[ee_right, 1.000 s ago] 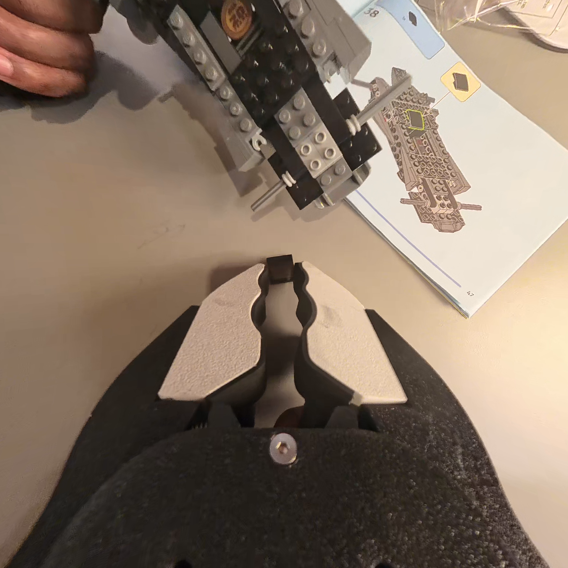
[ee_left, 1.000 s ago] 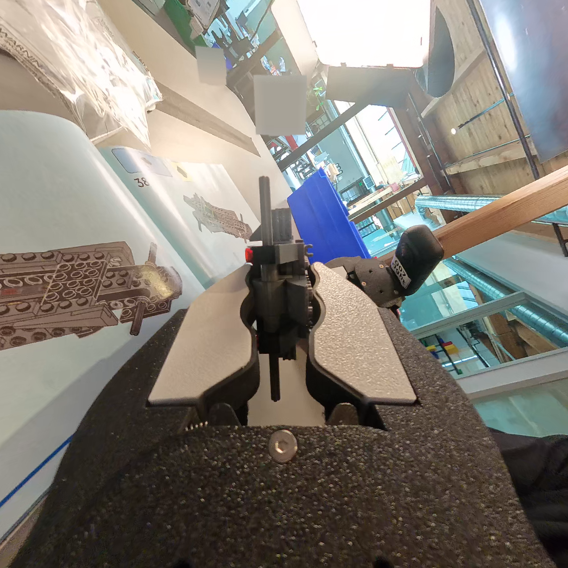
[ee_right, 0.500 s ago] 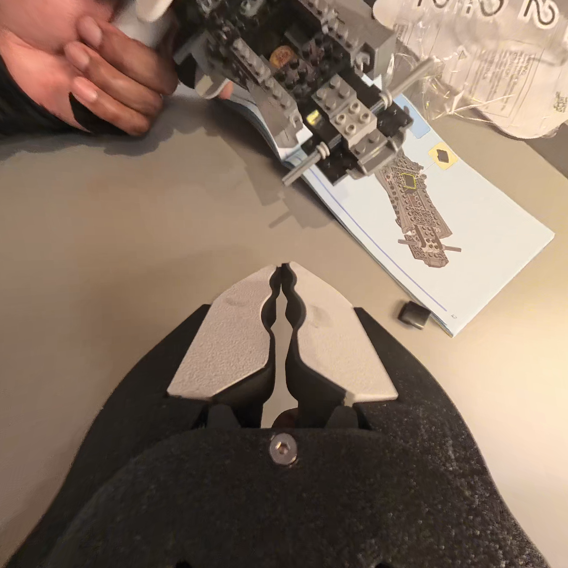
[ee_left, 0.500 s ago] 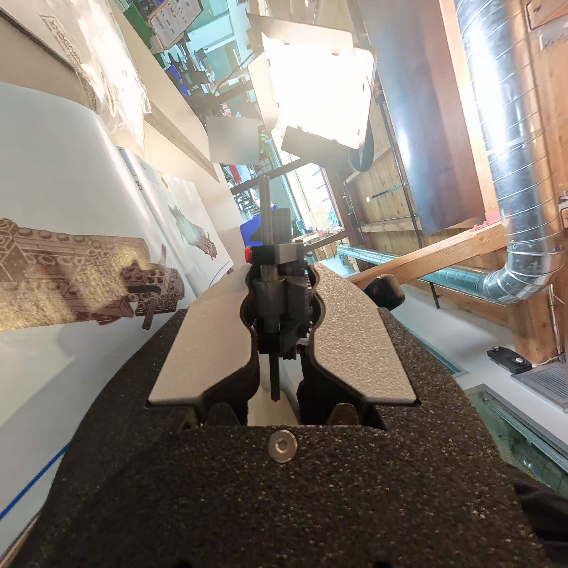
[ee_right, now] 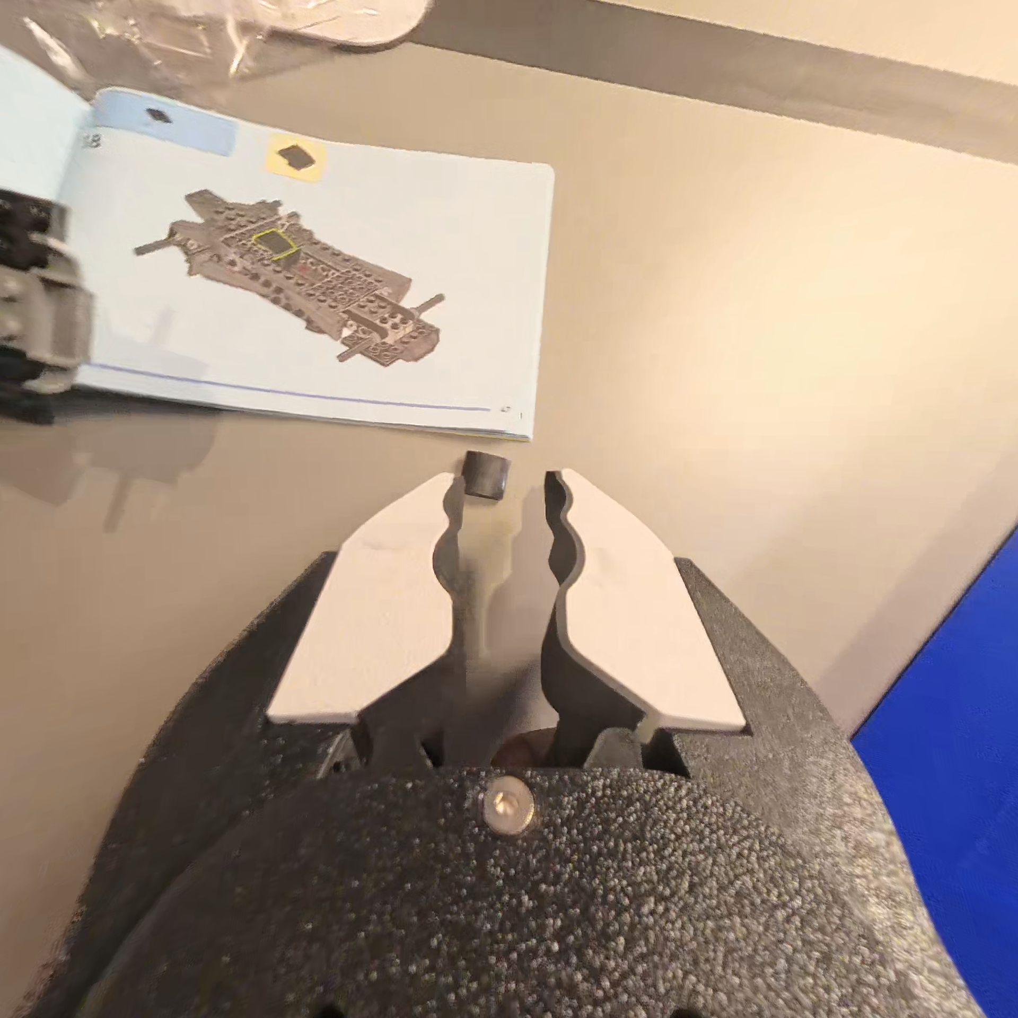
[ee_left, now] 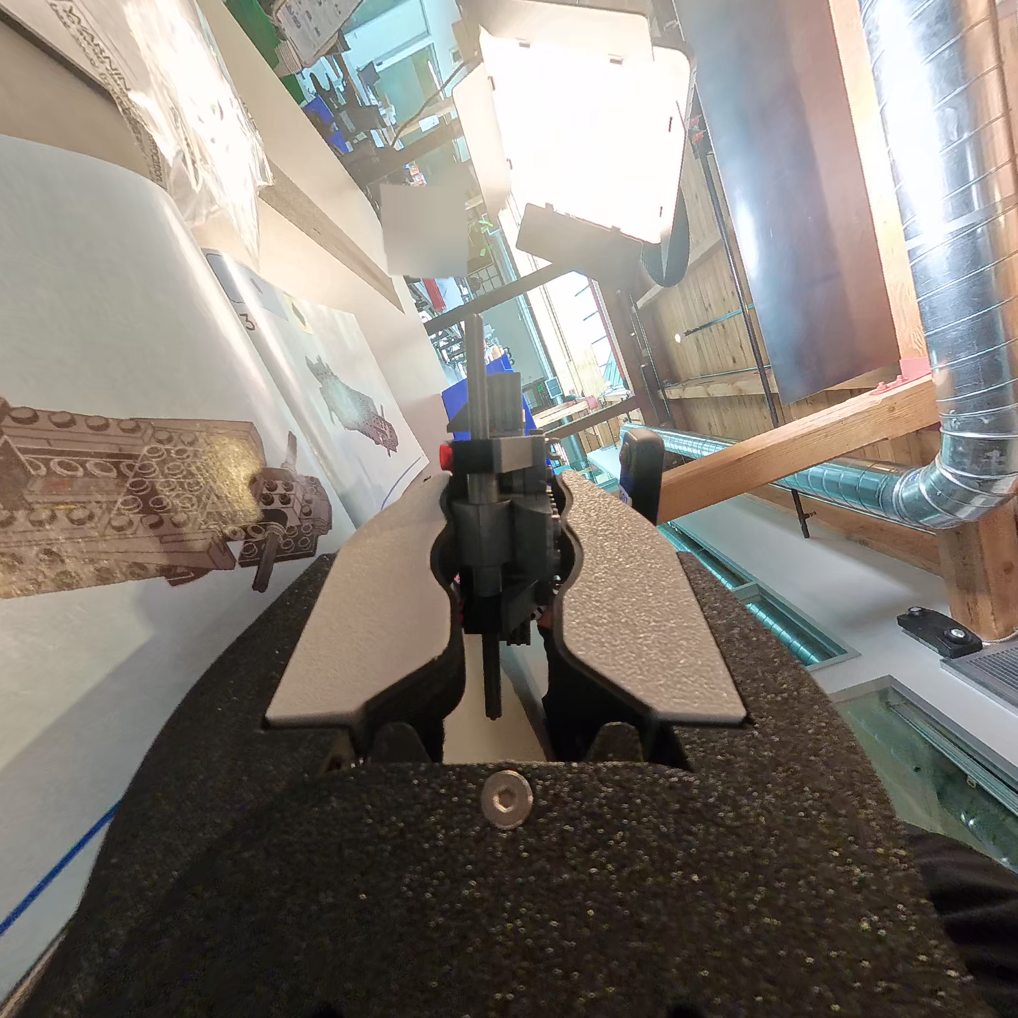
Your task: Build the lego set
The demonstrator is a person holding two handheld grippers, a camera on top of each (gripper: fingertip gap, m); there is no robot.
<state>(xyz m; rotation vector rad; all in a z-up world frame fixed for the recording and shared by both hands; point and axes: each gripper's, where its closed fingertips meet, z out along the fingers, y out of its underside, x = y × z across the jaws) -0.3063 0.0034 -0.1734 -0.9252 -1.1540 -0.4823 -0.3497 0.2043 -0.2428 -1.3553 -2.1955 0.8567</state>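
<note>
The right gripper (ee_right: 504, 479) has spread its jaws again, the small black piece (ee_right: 485, 475) lying loose by its left fingertip, just below the instruction booklet (ee_right: 352, 286). The left gripper (ee_left: 504, 496) clamps the grey brick model (ee_left: 496, 529) beside that booklet (ee_left: 137, 341).

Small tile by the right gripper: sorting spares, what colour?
Black small tile, clearest in the right wrist view.

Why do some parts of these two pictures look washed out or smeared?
Left wrist view: a bright lamp panel overhead blows out to white, and glare washes over the instruction booklet. Right wrist view: the brick model at the left edge is smeared by motion blur, and warm light fades the table.
</note>
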